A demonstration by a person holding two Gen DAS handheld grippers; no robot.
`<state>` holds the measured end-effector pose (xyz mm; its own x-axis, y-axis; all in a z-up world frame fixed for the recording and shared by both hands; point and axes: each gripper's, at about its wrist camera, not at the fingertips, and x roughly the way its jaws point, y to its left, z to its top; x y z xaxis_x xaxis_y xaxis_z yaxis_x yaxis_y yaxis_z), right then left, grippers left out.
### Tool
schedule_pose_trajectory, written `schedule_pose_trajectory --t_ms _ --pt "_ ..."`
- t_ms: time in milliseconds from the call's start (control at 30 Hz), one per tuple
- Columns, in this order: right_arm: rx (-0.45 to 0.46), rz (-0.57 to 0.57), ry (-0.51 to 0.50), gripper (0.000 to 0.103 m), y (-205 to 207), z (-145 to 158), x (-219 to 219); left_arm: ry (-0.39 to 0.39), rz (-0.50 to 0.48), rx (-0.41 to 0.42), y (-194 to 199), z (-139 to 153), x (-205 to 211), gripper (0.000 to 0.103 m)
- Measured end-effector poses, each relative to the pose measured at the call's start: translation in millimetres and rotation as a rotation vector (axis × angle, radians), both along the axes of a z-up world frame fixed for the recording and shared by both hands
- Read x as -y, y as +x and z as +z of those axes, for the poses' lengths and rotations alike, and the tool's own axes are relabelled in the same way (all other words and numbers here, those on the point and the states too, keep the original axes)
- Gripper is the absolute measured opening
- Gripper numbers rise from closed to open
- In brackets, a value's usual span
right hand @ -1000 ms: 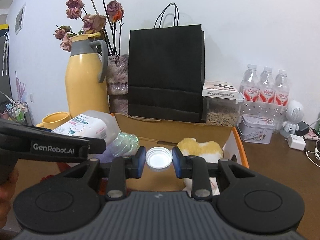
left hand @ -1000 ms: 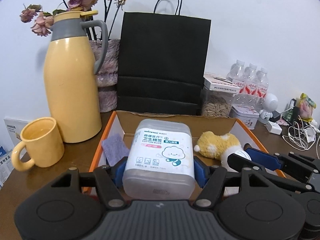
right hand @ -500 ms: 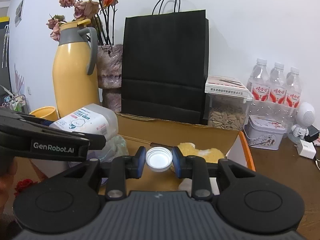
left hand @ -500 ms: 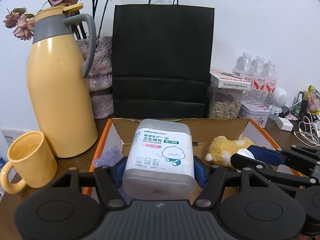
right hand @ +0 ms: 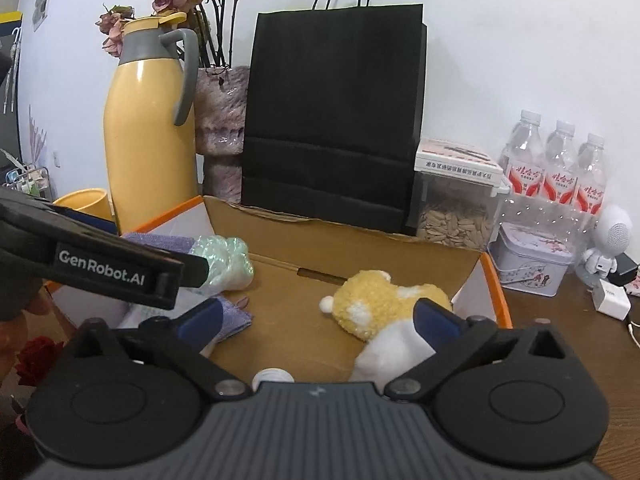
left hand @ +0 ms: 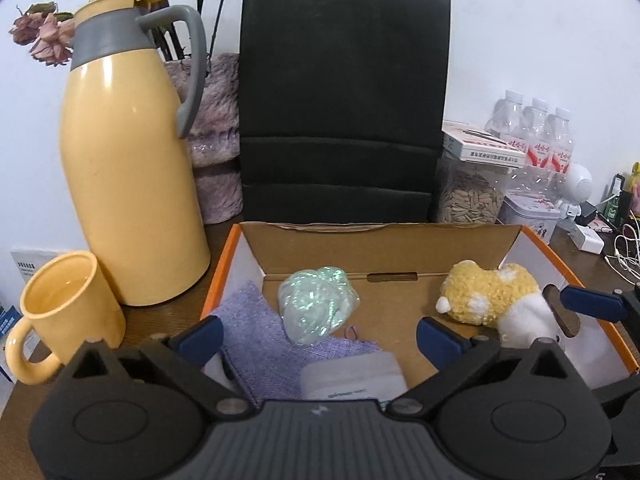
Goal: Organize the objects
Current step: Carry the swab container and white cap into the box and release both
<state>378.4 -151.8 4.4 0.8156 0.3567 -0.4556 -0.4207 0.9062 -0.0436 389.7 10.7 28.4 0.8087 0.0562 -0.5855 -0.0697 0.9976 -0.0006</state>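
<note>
Both your left gripper [left hand: 318,334] and right gripper [right hand: 316,318] have jaws opening, nothing between them. The translucent plastic cotton-bud tub [left hand: 352,374] and what looks like the white bottle cap [right hand: 273,376] lie in the orange-edged cardboard box [left hand: 532,236]; withdrawing low could snag the purple cloth [left hand: 260,344].

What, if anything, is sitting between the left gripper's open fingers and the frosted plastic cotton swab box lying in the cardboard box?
Nothing visible. The left gripper has its jaws opening, and the frosted plastic cotton swab box lies just below them on the purple cloth, clear of both pads, inside the cardboard box.
</note>
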Motion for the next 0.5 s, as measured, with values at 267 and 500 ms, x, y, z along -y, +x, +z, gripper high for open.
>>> schedule_pose_trajectory --t_ms 267,500 --pt "-0.007 -0.007 -0.008 0.103 -0.3 -1.0 -1.4 -0.004 0.010 -0.002 -0.9 1.3 -2.9 0.103" --pt "0.007 -0.012 -0.013 0.103 -9.8 1.4 -2.1 0.012 0.004 0.026 -13.1 6.1 0.5 0.103"
